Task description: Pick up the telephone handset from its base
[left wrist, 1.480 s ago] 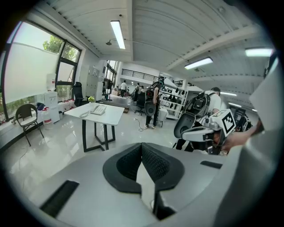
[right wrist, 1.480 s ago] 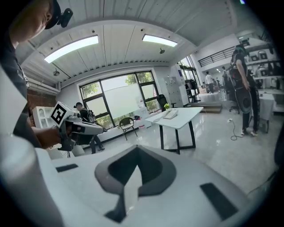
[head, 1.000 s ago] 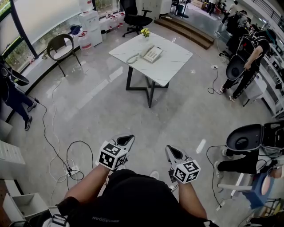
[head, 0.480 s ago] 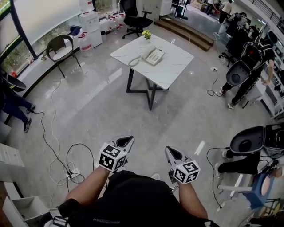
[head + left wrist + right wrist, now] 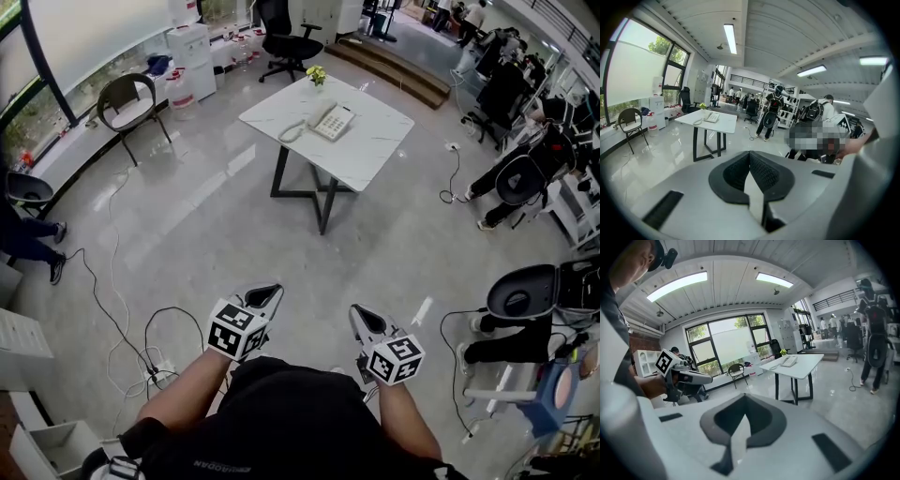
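Open stretch of glossy grey floor (image 5: 206, 216) ahead, with loose black cables (image 5: 112, 309) to the left and people (image 5: 525, 178) along the right edge. Beyond it, a white square surface on black legs (image 5: 370, 150), bare at its near corner. On its far half, the white telephone handset (image 5: 322, 117), lying on its white push-button base (image 5: 336, 122). Well short of it, left tongs (image 5: 269, 292) and right tongs (image 5: 361, 317), side by side, both pressed fully closed on nothing.
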Available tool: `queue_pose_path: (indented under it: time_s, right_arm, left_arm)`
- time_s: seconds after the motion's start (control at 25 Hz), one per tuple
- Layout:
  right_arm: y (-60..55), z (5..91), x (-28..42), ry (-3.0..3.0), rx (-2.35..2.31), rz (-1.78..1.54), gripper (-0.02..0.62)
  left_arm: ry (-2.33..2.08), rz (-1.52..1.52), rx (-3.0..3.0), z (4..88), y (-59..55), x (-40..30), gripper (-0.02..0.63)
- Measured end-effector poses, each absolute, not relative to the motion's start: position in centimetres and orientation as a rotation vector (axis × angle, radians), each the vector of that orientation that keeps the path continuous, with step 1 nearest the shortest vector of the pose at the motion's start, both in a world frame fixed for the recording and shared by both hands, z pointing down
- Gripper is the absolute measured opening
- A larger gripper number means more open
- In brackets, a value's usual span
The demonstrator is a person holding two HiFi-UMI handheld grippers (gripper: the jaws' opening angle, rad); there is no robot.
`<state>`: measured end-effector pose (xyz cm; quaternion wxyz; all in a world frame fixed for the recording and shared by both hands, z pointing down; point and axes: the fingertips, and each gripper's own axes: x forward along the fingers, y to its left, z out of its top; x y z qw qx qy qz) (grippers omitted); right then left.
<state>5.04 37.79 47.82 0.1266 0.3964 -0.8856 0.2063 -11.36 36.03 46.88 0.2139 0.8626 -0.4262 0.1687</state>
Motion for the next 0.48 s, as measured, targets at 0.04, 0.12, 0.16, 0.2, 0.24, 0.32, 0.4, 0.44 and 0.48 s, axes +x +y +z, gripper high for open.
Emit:
queue_pose_path:
  time_s: [0.04, 0.12, 0.16, 0.2, 0.24, 0.32, 0.4, 0.44, 0.48]
  right_arm:
    - [37.8, 47.7, 4.5, -2.579, 1.161, 0.599, 0.002]
    - [37.9, 47.8, 3.6, -2.577, 1.175, 0.603, 0.002]
    - [38.0, 47.9, 3.1, -2.575, 1.181, 0.607, 0.002]
    - [38.0, 47.9, 2.7, -2.573, 1.187, 0.611, 0.002]
    - [38.0, 48.0, 2.3, -2.570, 1.191, 0.614, 0.002]
    - [38.2, 48.2, 1.5, -2.563, 1.195, 0.616, 0.002]
    - [38.4, 48.3, 0.9, -2.555, 1.197, 0.622, 0.002]
    - [38.4, 48.3, 0.7, -2.551, 1.198, 0.625, 0.002]
    - [38.3, 48.3, 0.6, -2.548, 1.201, 0.627, 0.002]
  left_arm:
    - [-1.178, 0.471, 2.398, 46.9, 36.1, -11.9, 0.005]
    - [-1.169, 0.479, 2.404, 47.0, 36.2, -12.9, 0.005]
    - [-1.165, 0.482, 2.406, 47.1, 36.2, -13.3, 0.005]
    - [-1.161, 0.485, 2.406, 47.2, 36.1, -13.8, 0.005]
    - [-1.158, 0.488, 2.406, 47.3, 36.1, -14.3, 0.005]
    - [-1.156, 0.492, 2.399, 47.7, 36.1, -15.2, 0.005]
    - [-1.152, 0.495, 2.387, 48.1, 36.0, -16.0, 0.005]
    - [-1.148, 0.496, 2.382, 48.2, 36.0, -16.3, 0.005]
    - [-1.143, 0.496, 2.381, 48.4, 35.9, -16.4, 0.005]
